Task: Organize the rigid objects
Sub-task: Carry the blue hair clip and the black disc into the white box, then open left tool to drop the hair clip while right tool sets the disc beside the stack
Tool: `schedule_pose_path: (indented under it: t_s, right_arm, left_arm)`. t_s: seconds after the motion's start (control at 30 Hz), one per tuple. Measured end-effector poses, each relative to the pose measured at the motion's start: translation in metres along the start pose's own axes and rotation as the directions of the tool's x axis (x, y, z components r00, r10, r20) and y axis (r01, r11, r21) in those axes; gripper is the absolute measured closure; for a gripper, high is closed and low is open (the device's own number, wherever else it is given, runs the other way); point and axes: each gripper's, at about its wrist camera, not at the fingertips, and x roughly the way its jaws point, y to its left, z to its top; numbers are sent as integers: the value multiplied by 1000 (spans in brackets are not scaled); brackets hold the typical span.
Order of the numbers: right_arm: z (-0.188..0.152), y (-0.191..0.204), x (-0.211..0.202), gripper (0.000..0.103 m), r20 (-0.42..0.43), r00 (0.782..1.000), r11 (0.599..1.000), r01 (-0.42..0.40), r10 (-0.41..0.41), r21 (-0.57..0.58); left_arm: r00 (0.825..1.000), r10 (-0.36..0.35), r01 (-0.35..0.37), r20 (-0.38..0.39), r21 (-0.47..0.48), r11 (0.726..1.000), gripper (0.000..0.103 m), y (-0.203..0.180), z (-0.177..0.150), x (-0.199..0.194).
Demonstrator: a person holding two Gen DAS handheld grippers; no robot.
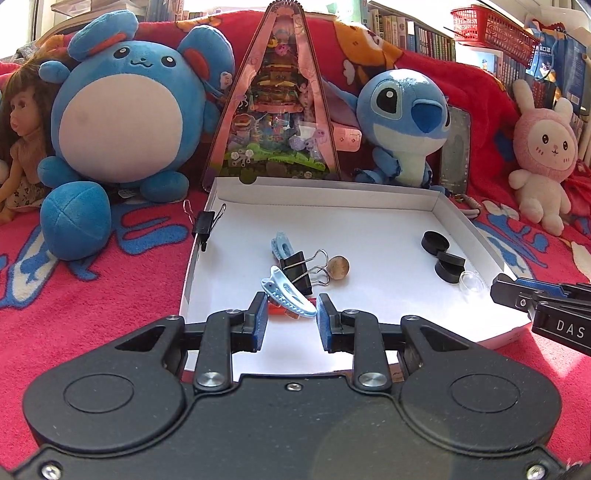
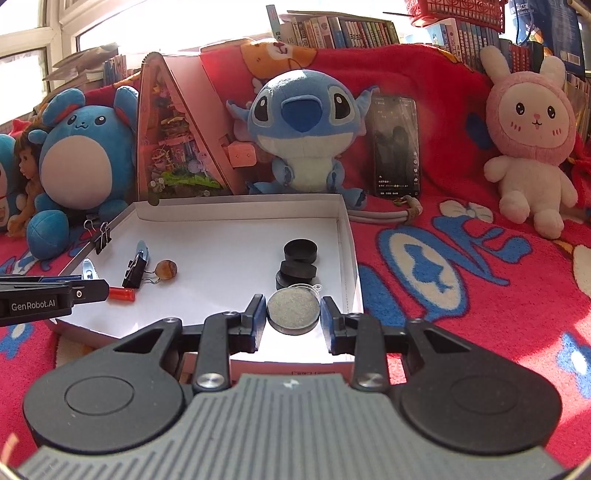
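White "DAS" on black body of right gripper (image 1: 496, 291), cut off at right frame edge in left wrist view. White "GenRobot.AI" on black side of left gripper (image 2: 105, 286), at left edge of right wrist view. Big blue letters woven into red blanket (image 2: 461, 314), partly hidden, word not readable. Small text lines on lit phone screen (image 2: 396, 146), too small to read. Book spines (image 2: 351, 31) along back shelf printed, illegible.
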Motion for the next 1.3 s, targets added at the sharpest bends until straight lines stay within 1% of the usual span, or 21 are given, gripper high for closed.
schedule_pose_path:
  t_s: [0.17, 0.57, 1.3]
  right_arm:
    - [2, -2, 11, 66, -25, 1000, 1000, -2, 2, 18]
    - [1, 2, 25, 66, -61, 998, 1000, 2, -1, 1]
    - [-2, 0, 38, 66, -89, 996, 1000, 13, -14, -5]
  left_arm:
    - [1000, 9, -9, -13, -2, 1000, 77, 0, -1, 9]
    - [999, 29, -29, -25, -5, 1000, 76, 3, -2, 19]
    - [999, 34, -34, -23, 9, 999, 77, 0, -4, 25]
